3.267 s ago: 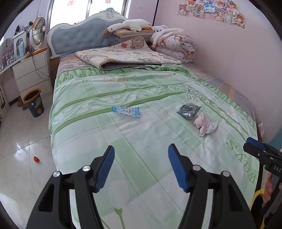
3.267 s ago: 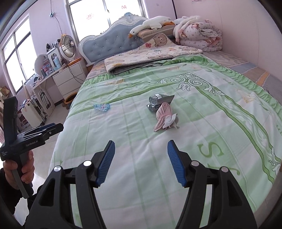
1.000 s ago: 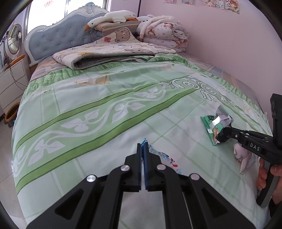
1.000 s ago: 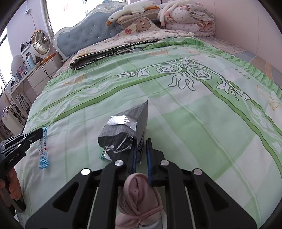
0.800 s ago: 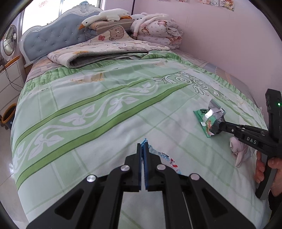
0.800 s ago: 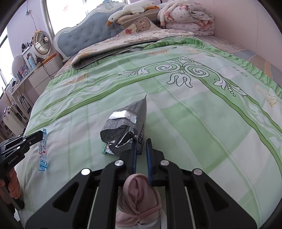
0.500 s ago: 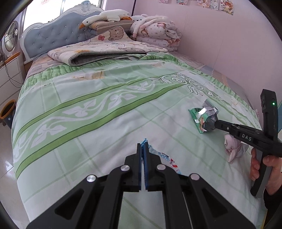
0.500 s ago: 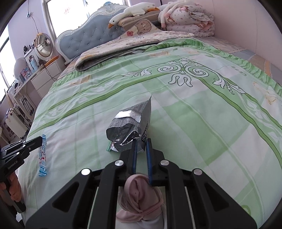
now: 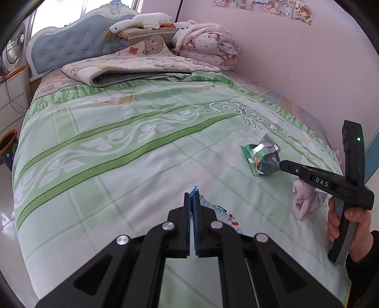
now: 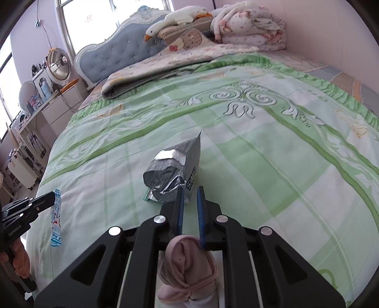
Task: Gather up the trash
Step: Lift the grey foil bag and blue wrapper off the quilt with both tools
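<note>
Left gripper (image 9: pixel 192 196) first: its blue pads (image 9: pixel 195 213) are pressed flat together on the end of a blue-and-white wrapper (image 10: pixel 56 218), which the right wrist view shows dangling from the tips, over the left side of the green bedspread (image 9: pixel 113 132). A hand (image 10: pixel 20 258) grips that tool's handle low at the frame edge.

Over to the right gripper (image 10: pixel 189 189): jaws narrow, a slim gap between the blue fingers (image 10: pixel 180 208), and they pinch the crumpled silver snack bag (image 10: pixel 173 165) by its near edge. Whether the bag is clear of the cover or brushing it is hard to judge from here. The left wrist view shows its green printed side and the person's hand (image 9: pixel 350 225) on the handle.

Just under the right tool lies a pink sock (image 10: pixel 187 267), balled up on the bedspread. Farther back, a folded blanket (image 9: pixel 132 68), then a goose plush (image 9: pixel 142 21) on the pillows against the blue headboard (image 9: pixel 71 42).
</note>
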